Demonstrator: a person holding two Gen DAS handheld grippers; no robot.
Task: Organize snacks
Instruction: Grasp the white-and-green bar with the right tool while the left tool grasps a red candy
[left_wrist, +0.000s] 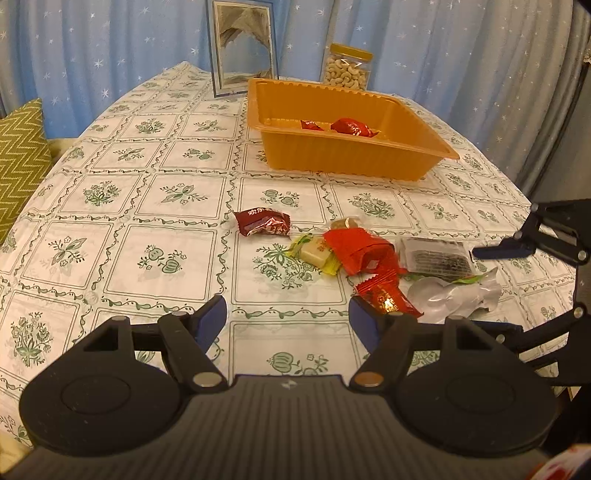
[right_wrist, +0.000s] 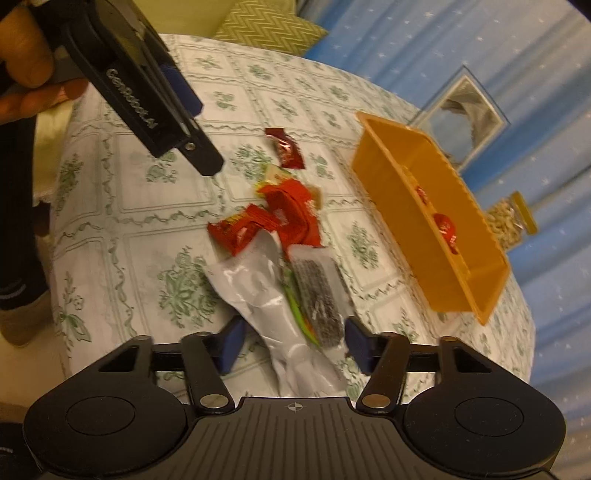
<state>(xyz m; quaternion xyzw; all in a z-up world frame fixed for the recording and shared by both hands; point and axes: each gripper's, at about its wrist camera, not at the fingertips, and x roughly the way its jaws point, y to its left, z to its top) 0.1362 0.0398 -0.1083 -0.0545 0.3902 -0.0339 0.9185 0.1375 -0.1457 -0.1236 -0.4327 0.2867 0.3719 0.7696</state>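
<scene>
An orange tray (left_wrist: 343, 162) (right_wrist: 491, 295) stands on the table with two red candies (left_wrist: 351, 127) (right_wrist: 445, 227) inside. In front of it lies a pile of snacks: a dark red packet (left_wrist: 262, 221) (right_wrist: 286, 147), a yellow-green wrapped sweet (left_wrist: 314, 253), red wrappers (left_wrist: 364, 251) (right_wrist: 291, 210), a clear packet of dark seaweed (left_wrist: 436, 256) (right_wrist: 317, 295) and a silver wrapper (left_wrist: 450, 295) (right_wrist: 258, 291). My left gripper (left_wrist: 288, 317) is open and empty, just short of the pile. My right gripper (right_wrist: 291, 343) is open, its jaws either side of the silver wrapper and seaweed packet.
A floral tablecloth (left_wrist: 147, 221) covers the round table. A jar of cashews (left_wrist: 347, 68) (right_wrist: 511, 221) and a framed picture (left_wrist: 243, 48) (right_wrist: 461, 114) stand behind the tray. A green zigzag cushion (left_wrist: 22, 155) lies at the left. The right gripper shows in the left wrist view (left_wrist: 535, 236).
</scene>
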